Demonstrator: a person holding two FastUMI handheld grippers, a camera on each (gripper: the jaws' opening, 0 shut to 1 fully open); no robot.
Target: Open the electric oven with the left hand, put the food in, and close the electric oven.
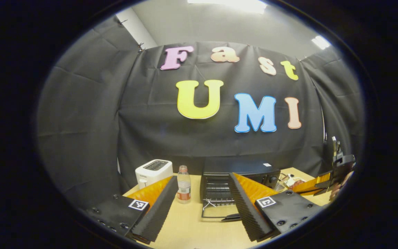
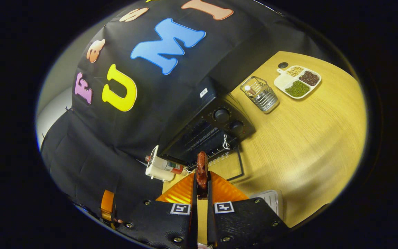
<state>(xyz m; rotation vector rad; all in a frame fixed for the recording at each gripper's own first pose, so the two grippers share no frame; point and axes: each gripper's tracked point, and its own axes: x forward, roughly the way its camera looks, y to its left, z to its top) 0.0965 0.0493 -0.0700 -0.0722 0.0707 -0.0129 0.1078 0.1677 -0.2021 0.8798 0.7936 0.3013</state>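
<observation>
The black electric oven (image 1: pixel 244 169) stands at the back of the wooden table with its glass door (image 1: pixel 216 210) folded down flat and the wire rack showing inside. My left gripper (image 1: pixel 202 177) is open and holds nothing, a little in front of the oven. My right gripper (image 2: pixel 202 176) is shut on a reddish-brown piece of food (image 2: pixel 202 166), held above the table in front of the open oven (image 2: pixel 216 131). The right gripper (image 1: pixel 318 183), with a hand behind it, shows at the far right of the left gripper view.
A white toaster (image 1: pixel 153 171) and a small bottle (image 1: pixel 183 188) stand left of the oven. A wire basket (image 2: pixel 259 93) and a divided plate of beans (image 2: pixel 297 81) lie to its right. A grey tray (image 2: pixel 271 202) sits near the table's front.
</observation>
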